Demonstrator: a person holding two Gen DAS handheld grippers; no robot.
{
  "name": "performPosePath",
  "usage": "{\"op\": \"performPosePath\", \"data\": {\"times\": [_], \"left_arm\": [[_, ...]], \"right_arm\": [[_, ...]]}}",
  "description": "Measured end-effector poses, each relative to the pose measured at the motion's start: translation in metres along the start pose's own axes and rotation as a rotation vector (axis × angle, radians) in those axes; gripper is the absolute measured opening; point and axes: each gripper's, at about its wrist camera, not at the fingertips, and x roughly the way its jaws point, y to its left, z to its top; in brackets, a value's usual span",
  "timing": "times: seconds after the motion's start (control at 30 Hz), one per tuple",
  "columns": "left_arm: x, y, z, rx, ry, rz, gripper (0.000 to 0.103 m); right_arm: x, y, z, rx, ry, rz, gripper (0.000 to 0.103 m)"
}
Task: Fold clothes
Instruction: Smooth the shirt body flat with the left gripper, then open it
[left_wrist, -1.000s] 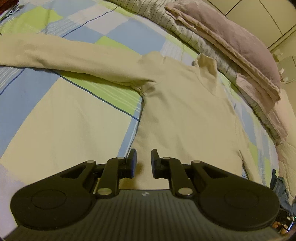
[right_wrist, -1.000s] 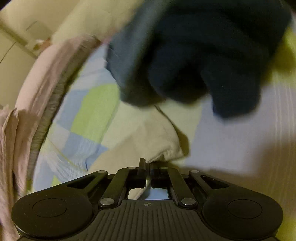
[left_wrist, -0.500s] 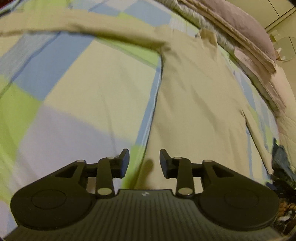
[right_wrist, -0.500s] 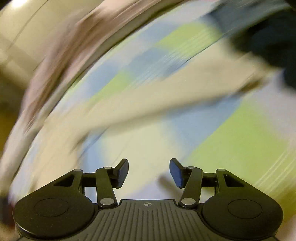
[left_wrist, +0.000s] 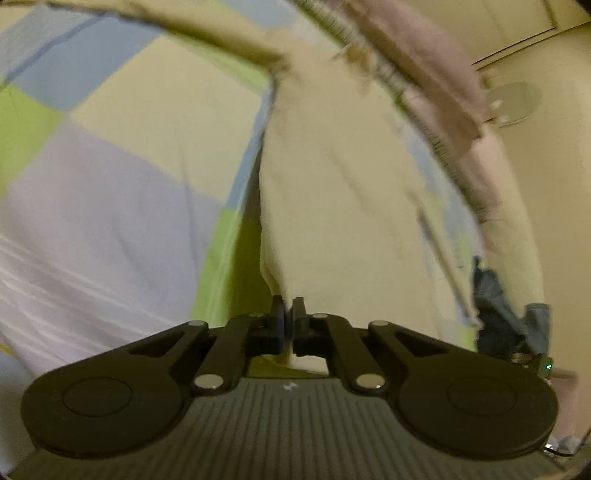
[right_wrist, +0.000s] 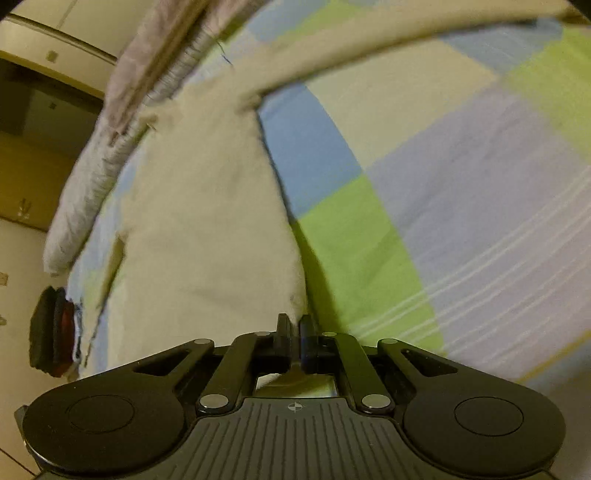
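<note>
A cream long-sleeved sweater (left_wrist: 332, 177) lies flat on a checked bedsheet (left_wrist: 110, 206), body running away from the camera, collar near the pillows. My left gripper (left_wrist: 287, 314) is shut on the sweater's bottom hem at its left corner. In the right wrist view the same sweater (right_wrist: 207, 206) fills the left half, one sleeve (right_wrist: 369, 48) stretching toward the upper right. My right gripper (right_wrist: 294, 332) is shut on the hem at the sweater's right bottom corner, the cloth pinched between the fingers.
Pinkish-grey pillows and a striped blanket (left_wrist: 436, 92) line the far edge of the bed. Dark blue clothing (left_wrist: 495, 306) lies at the right in the left wrist view. A dark round object (right_wrist: 51, 332) sits beyond the bed edge at left in the right view.
Both grippers dropped to the sweater's bottom hem and went from open to shut on it. The right one swung away from the dark clothes at the sleeve end.
</note>
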Motion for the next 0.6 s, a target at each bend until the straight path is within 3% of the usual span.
{"op": "performPosePath", "data": {"times": [0.1, 0.17, 0.23, 0.3, 0.33, 0.4, 0.47, 0.6], "left_arm": [[-0.007, 0.008, -0.006, 0.023, 0.014, 0.047, 0.001], [0.005, 0.009, -0.014, 0.088, 0.066, 0.145, 0.005], [0.003, -0.002, -0.016, 0.159, 0.055, 0.19, 0.008], [0.002, -0.013, -0.017, 0.23, 0.045, 0.236, 0.009], [-0.001, -0.019, -0.014, 0.242, 0.018, 0.235, 0.009], [-0.008, -0.032, -0.009, 0.267, -0.035, 0.233, 0.011], [-0.004, -0.039, -0.009, 0.285, -0.049, 0.233, 0.018], [0.024, -0.045, -0.02, 0.311, -0.003, 0.236, 0.018]], "right_arm": [[-0.016, 0.001, -0.019, 0.026, -0.029, -0.034, 0.002], [-0.006, 0.003, -0.029, 0.008, -0.018, -0.117, 0.003], [0.003, 0.015, -0.034, -0.037, -0.02, -0.214, 0.004], [0.006, 0.033, -0.037, -0.095, -0.044, -0.306, 0.018], [0.004, 0.045, -0.04, -0.14, -0.074, -0.369, 0.037], [-0.002, 0.07, -0.048, -0.254, -0.152, -0.469, 0.041], [0.0, 0.094, -0.057, -0.378, -0.209, -0.517, 0.041], [0.028, 0.111, -0.072, -0.502, -0.18, -0.484, 0.041]]}}
